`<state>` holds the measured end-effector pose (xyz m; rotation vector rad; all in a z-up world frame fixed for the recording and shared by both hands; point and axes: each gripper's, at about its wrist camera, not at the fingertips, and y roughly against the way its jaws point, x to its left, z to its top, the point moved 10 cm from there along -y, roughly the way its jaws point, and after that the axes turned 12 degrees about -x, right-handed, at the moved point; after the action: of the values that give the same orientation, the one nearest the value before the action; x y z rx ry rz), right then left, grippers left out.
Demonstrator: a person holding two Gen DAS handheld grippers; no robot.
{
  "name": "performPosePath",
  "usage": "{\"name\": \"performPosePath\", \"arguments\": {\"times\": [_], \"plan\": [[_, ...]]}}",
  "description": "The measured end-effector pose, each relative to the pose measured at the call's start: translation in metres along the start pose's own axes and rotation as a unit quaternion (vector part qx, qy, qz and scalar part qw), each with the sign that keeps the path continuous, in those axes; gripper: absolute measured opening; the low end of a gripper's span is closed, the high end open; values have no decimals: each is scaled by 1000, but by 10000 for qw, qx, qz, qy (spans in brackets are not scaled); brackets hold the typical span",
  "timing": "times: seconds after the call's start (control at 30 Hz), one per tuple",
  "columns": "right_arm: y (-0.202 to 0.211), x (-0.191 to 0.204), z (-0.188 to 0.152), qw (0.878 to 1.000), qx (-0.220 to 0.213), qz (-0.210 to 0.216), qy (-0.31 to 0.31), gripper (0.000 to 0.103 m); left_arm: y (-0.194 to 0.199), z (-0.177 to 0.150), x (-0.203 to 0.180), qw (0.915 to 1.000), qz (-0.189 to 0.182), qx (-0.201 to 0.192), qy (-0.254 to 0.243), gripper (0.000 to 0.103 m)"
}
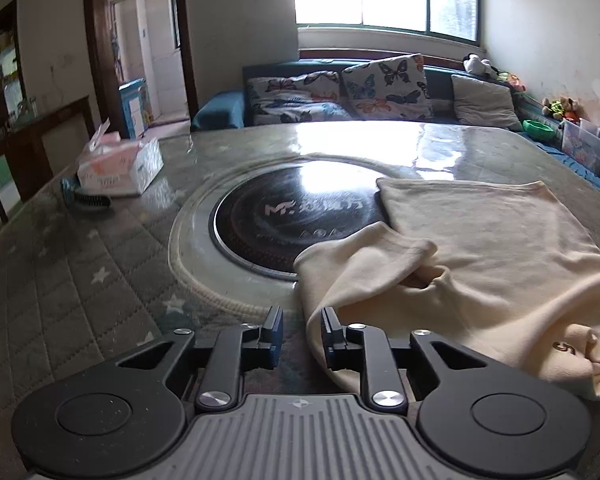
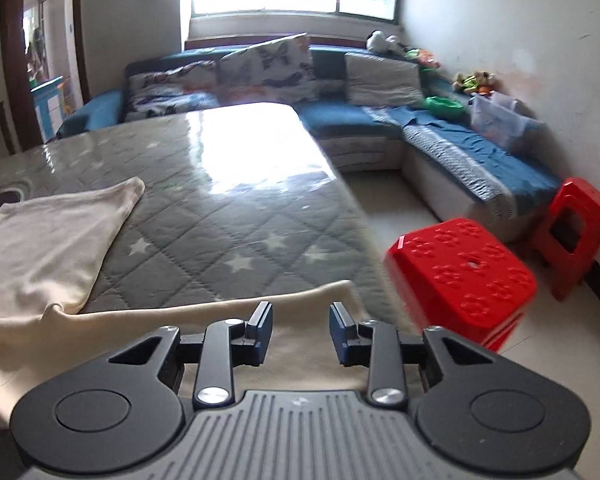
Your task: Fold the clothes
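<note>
Your left gripper (image 1: 301,330) hovers over the quilted, star-patterned table (image 1: 80,280) with its jaws slightly apart and nothing pinched between them; the edge of the cream garment (image 1: 480,248) lies just under and past its right-hand finger, with a folded sleeve ahead and the body spreading away to the right. The dark round hotplate (image 1: 292,216) sits straight ahead, the tissue box (image 1: 120,168) far off to the left. Your right gripper (image 2: 300,330) hangs with jaws apart above a flat cream fold of the same garment, gripping nothing. A red stool (image 2: 464,276) stands to its right, off the table.
</note>
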<state>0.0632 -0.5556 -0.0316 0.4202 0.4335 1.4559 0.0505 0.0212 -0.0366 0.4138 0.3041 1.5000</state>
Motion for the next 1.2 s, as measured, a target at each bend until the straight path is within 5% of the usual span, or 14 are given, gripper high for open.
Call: {"name": "performPosePath", "arguments": {"times": [0.13, 0.23, 0.53, 0.6, 0.63, 0.8, 0.97, 1.2], "plan": [[-14, 10, -9, 9999, 153, -12, 67, 36, -1, 11, -19, 9991, -290, -175, -261, 24], [-15, 11, -12, 9999, 150, 3, 45, 38, -10, 15, -42, 9962, -577, -260, -600, 36], [-16, 5, -13, 9998, 185, -65, -32, 48, -57, 4, -72, 9878, -831, -66, -1314, 36], [-16, 5, -12, 9998, 193, -74, -8, 49, -61, 4, -69, 9892, -777, -63, -1239, 24], [-16, 6, -12, 9998, 196, -78, 1, 49, -62, 4, -67, 9903, -743, -68, -1171, 7], [-17, 6, -11, 9997, 207, -86, 41, 49, -53, 18, -18, 9993, -141, -286, -209, 3], [-18, 7, -9, 9996, 204, -91, 146, 49, -27, 19, 58, 9926, 801, -421, 816, 2], [-7, 27, 6, 9986, 5, 129, 522, 49, -13, -17, 98, 9864, 1166, -8, 1154, 2]]}}
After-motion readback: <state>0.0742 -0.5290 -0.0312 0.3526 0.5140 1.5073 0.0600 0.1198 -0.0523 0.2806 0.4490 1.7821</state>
